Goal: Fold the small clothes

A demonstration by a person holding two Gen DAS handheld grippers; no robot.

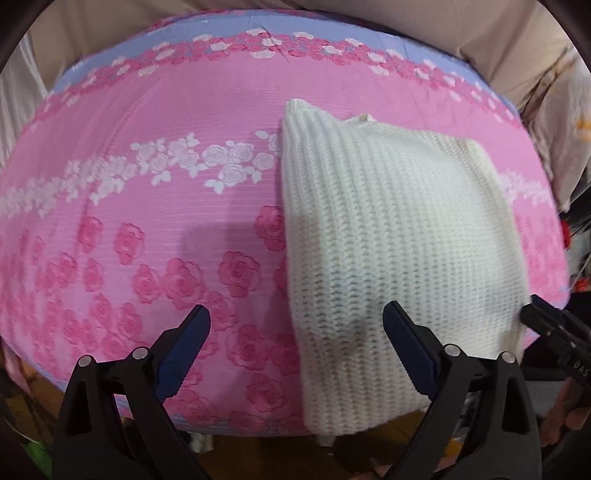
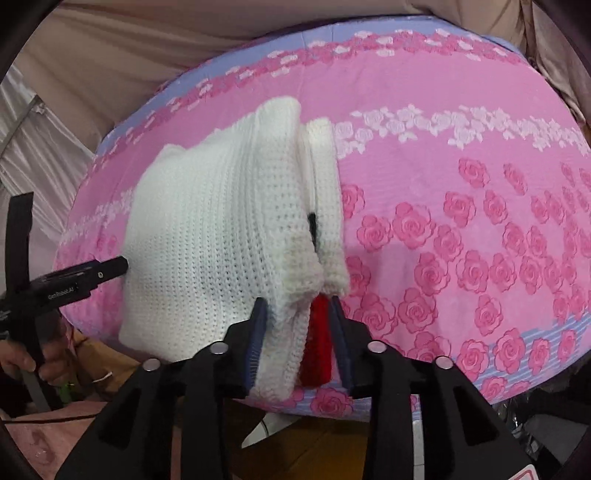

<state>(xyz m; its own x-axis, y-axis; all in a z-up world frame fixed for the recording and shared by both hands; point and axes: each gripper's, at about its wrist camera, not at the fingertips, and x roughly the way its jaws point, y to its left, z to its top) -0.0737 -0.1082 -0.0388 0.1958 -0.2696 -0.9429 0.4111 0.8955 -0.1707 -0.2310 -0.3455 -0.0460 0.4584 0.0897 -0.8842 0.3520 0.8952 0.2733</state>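
Observation:
A white knitted garment (image 1: pixel 399 243) lies folded on a pink rose-patterned cloth (image 1: pixel 147 206); its near end hangs over the front edge. My left gripper (image 1: pixel 295 332) is open and empty, hovering over the garment's left edge. In the right wrist view the garment (image 2: pixel 207 236) has a folded flap on its right side. My right gripper (image 2: pixel 299 321) is shut on the garment's near right edge, with a red part (image 2: pixel 317 343) showing between its fingers. The left gripper's tip (image 2: pixel 107 269) shows by the garment's left side.
The pink cloth (image 2: pixel 461 221) covers a raised surface with a lilac border (image 1: pixel 207 40). Beige fabric (image 1: pixel 424 26) lies behind it. Wooden floor (image 2: pixel 317 446) shows below the front edge. Clutter stands at the far right (image 1: pixel 576 236).

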